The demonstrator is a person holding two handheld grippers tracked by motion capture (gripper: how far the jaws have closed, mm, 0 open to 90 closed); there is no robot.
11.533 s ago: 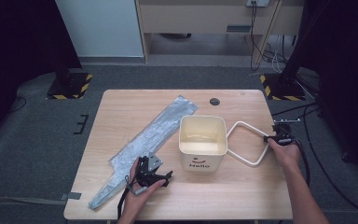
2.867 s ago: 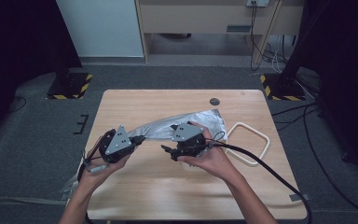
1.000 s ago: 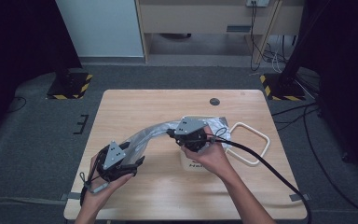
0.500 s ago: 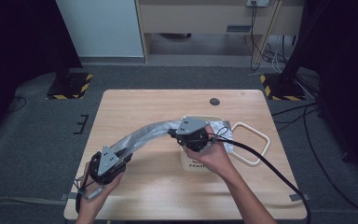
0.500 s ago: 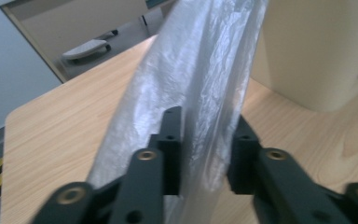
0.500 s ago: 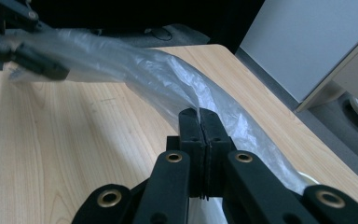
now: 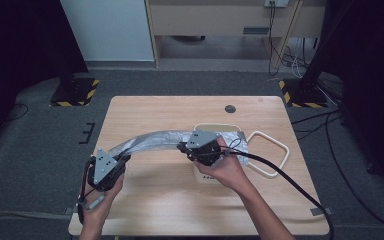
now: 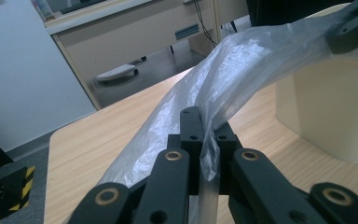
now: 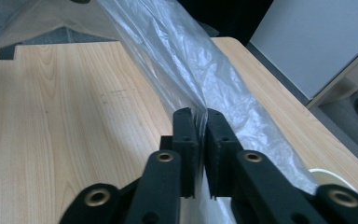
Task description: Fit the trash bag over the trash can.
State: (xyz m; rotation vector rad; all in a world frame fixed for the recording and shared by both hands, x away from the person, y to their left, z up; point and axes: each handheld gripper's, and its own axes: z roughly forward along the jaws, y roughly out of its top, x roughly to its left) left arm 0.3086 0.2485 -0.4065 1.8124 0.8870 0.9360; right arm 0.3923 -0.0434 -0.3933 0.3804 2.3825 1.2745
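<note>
Fingers first: the left gripper [image 7: 123,161] has its fingers [image 8: 192,133] clamped down on one end of the long crinkly translucent grey plastic bag [image 7: 152,141], having just closed on it, with a fold of film caught right between the pads. The right gripper [image 7: 182,147] has its fingers [image 9: 186,135] nearly together on the other stretch of the bag; they've just eased open a touch, but film is still pinched in the thin gap.

So the bag hangs strung between the two grippers, lifted off the light wooden table [image 7: 170,210] in a shallow arch, running from the left front corner toward the middle. Its far end drapes over the cream square plastic bin [image 7: 219,128], which sits right under the right hand [image 7: 225,167]. The bin's cream rectangular swing handle [image 7: 272,150] lies flat on the table beside it.
</note>
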